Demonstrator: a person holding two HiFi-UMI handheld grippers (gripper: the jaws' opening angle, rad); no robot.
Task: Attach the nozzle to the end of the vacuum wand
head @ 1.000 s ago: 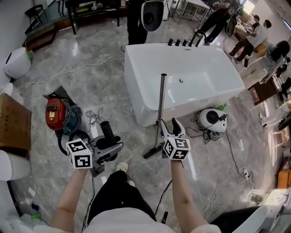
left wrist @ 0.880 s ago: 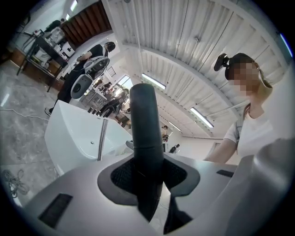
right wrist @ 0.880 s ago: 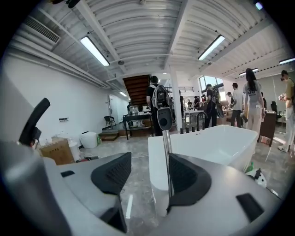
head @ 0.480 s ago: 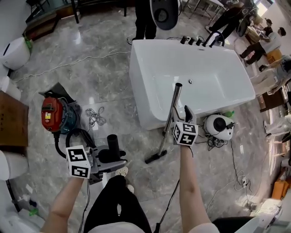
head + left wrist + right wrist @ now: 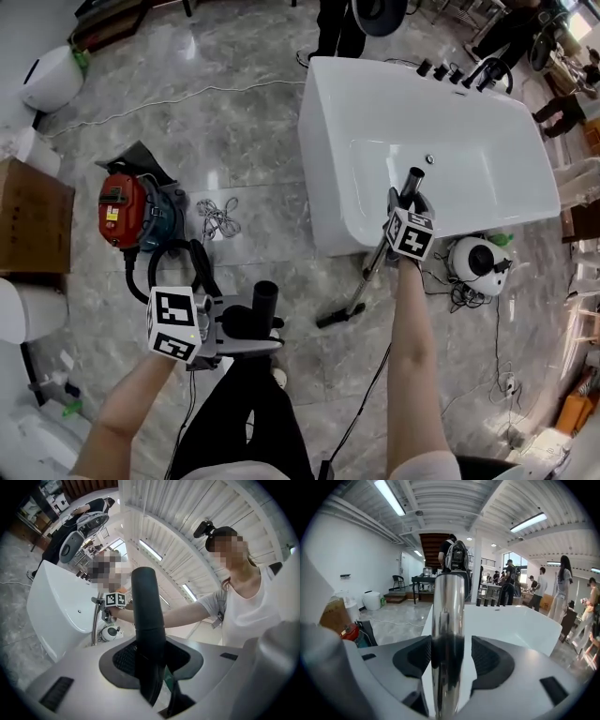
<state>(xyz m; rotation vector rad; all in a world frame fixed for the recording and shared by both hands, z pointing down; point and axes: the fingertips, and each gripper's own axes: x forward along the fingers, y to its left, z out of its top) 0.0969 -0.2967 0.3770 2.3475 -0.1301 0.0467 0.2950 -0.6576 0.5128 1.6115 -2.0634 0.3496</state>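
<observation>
A chrome vacuum wand leans against the white bathtub, its black floor nozzle resting on the tiles. My right gripper is near the wand's top end and open. The wand stands between the jaws, against the left pad, with a gap at the right pad. My left gripper is shut on a black hose tube, held level out in front of my legs. In the left gripper view that tube stands up between the pads, with the wand far behind.
A red vacuum body sits on the floor at the left with its black hose looping to my left hand. The bathtub fills the upper right. A white round appliance and cables lie beside it. A cardboard box stands at the far left.
My right gripper has gone from beside the wand's lower part up to its top end, and the wand now stands between its jaws. The left gripper has sunk a little with the tube.
</observation>
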